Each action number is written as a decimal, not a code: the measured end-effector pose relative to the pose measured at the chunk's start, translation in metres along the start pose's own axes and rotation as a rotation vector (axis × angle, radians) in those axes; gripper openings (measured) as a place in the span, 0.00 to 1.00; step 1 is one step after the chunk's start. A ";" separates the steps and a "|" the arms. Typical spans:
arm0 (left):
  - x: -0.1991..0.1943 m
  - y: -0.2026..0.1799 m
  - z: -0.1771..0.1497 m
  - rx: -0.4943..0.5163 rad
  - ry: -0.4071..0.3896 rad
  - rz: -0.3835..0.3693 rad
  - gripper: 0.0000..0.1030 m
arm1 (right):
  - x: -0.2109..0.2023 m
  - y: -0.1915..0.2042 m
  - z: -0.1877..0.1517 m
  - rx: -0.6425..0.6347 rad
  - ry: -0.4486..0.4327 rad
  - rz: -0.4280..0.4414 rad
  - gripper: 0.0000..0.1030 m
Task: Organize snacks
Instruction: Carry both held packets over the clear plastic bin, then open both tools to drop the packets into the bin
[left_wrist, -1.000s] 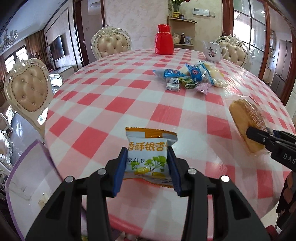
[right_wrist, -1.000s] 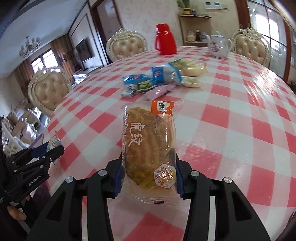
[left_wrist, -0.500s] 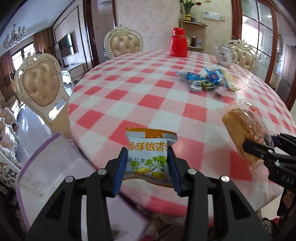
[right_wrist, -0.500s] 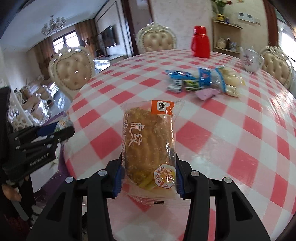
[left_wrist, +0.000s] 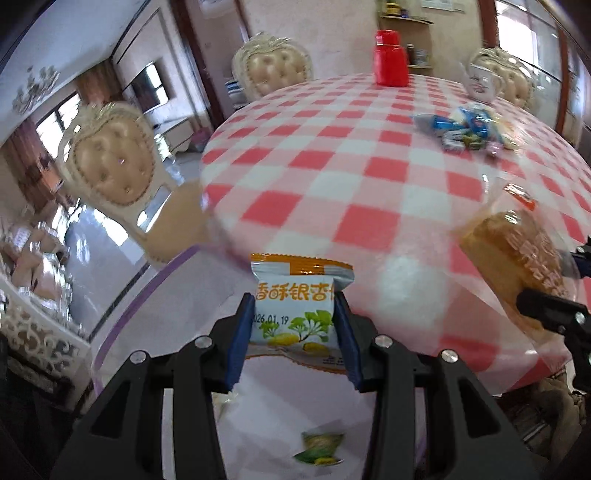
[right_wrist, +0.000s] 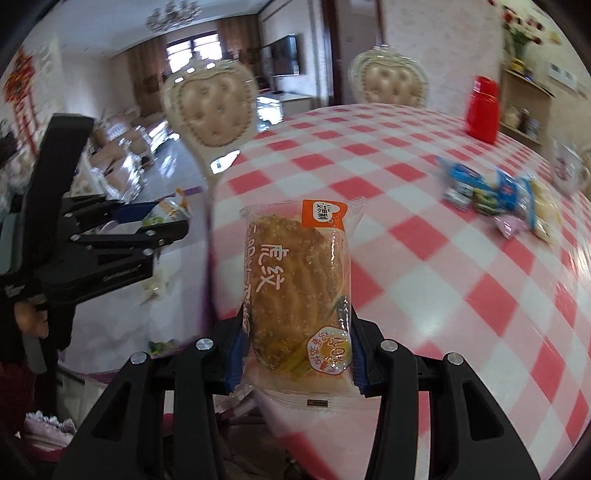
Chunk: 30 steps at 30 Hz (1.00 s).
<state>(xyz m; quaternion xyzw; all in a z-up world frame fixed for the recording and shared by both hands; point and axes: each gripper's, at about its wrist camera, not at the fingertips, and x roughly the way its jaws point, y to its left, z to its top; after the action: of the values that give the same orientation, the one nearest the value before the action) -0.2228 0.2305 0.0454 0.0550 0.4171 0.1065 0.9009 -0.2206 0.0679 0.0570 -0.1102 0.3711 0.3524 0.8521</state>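
My left gripper (left_wrist: 294, 321) is shut on a small white and orange snack packet (left_wrist: 301, 275) with a ginkgo picture. It hangs past the table's near edge, over a white container with a purple rim (left_wrist: 155, 280). A green packet (left_wrist: 319, 446) lies inside that container. My right gripper (right_wrist: 297, 325) is shut on a wrapped brown bread (right_wrist: 295, 266) with an orange label, held above the table's edge. The right wrist view shows the left gripper (right_wrist: 162, 221) at the left with its packet (right_wrist: 166, 210). The bread (left_wrist: 509, 251) appears at the right of the left wrist view.
Several loose snacks (left_wrist: 465, 129) lie in a pile on the red and white checked round table (left_wrist: 332, 166). A red thermos (left_wrist: 389, 59) and a teapot (left_wrist: 480, 85) stand at the far side. Padded chairs (left_wrist: 110, 162) surround the table. A hand (right_wrist: 29, 317) holds the left gripper.
Both grippers have swung left and back from over the table toward its edge, each keeping its snack. The purple-rimmed container now lies under the left gripper.
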 end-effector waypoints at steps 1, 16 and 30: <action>0.002 0.008 -0.004 -0.020 0.006 0.002 0.42 | 0.001 0.005 0.001 -0.013 0.003 0.007 0.44; 0.037 0.095 -0.041 -0.209 0.126 0.093 0.46 | 0.031 0.099 0.018 -0.203 0.079 0.203 0.46; 0.004 0.076 -0.014 -0.267 -0.017 0.064 0.90 | -0.005 -0.049 -0.002 0.201 -0.038 0.112 0.55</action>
<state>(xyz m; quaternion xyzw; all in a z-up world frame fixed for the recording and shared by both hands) -0.2416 0.3054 0.0477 -0.0512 0.3897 0.1893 0.8998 -0.1906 0.0289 0.0561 0.0036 0.3941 0.3625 0.8445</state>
